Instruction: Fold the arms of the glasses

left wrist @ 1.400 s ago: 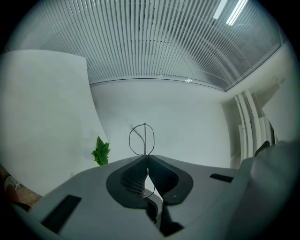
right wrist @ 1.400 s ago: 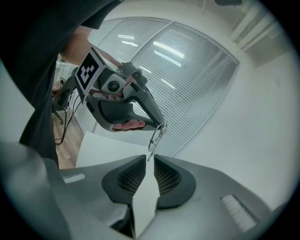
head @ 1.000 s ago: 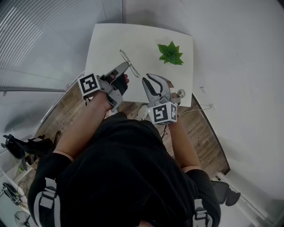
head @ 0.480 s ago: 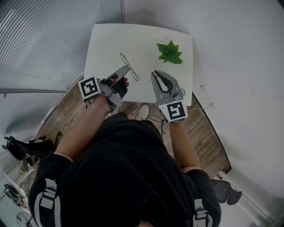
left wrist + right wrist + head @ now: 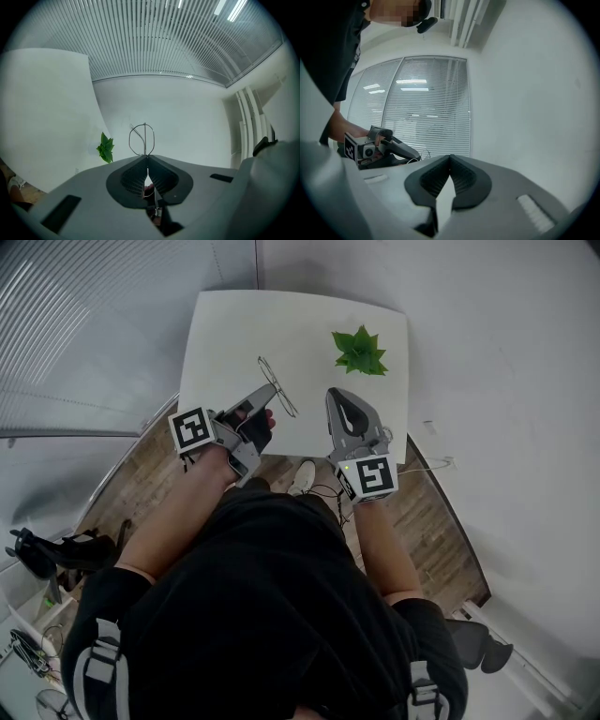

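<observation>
Your left gripper (image 5: 269, 391) pinches the one pair of glasses (image 5: 278, 386) over the table (image 5: 234, 324). Your right gripper (image 5: 336, 396) is beside them, its jaws pressed together and empty. One plant (image 5: 359, 352) stands beyond, apart from both.

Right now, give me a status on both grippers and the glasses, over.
Left gripper shut on glasses, held over table. Right gripper shut, empty, alongside. Plant at table's far right, nothing in the way.

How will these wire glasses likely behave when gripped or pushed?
Probably very light and springy: the glasses are thin wire. Likely easy to bend, and may swivel, since the left gripper pinches only one narrow spot.
</observation>
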Action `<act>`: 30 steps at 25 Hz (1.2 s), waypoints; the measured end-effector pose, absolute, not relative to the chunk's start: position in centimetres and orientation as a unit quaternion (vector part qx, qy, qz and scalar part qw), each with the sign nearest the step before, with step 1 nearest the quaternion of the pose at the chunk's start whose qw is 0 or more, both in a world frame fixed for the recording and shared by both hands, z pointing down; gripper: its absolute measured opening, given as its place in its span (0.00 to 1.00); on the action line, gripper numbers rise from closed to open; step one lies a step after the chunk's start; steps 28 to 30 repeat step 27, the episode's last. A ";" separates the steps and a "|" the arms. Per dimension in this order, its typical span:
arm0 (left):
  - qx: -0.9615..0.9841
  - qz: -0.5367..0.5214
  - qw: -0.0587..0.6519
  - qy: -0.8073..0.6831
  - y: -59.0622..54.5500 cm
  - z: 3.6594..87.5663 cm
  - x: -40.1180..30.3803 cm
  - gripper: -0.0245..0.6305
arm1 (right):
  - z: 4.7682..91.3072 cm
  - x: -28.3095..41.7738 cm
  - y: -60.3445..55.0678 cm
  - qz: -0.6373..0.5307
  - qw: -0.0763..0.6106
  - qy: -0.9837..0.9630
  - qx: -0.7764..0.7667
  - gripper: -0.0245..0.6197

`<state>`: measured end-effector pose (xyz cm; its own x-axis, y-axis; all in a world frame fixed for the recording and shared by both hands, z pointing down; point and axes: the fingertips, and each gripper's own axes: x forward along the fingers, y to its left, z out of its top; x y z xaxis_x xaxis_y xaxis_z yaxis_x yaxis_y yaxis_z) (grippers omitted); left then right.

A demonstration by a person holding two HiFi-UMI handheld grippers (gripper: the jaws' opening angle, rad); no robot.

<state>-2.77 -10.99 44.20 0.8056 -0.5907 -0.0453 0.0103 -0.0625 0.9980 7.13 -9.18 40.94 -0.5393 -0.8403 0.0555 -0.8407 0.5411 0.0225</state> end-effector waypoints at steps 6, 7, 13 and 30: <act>0.691 -0.229 0.652 -0.210 -10.9 44.3 -2.8 0.06 | 41.0 7.3 -9.3 0.012 0.025 -0.876 0.481 0.05; 0.691 -0.229 0.653 -0.210 -10.9 44.3 -2.8 0.06 | 41.0 7.3 -9.3 0.011 0.025 -0.877 0.480 0.05; 0.693 -0.226 0.652 -0.208 -10.9 44.4 -2.7 0.06 | 41.0 7.4 -9.3 0.010 0.026 -0.877 0.481 0.05; 0.695 -0.221 0.653 -0.206 -10.8 44.3 -2.6 0.06 | 40.7 7.0 -9.2 0.012 0.020 -0.880 0.474 0.05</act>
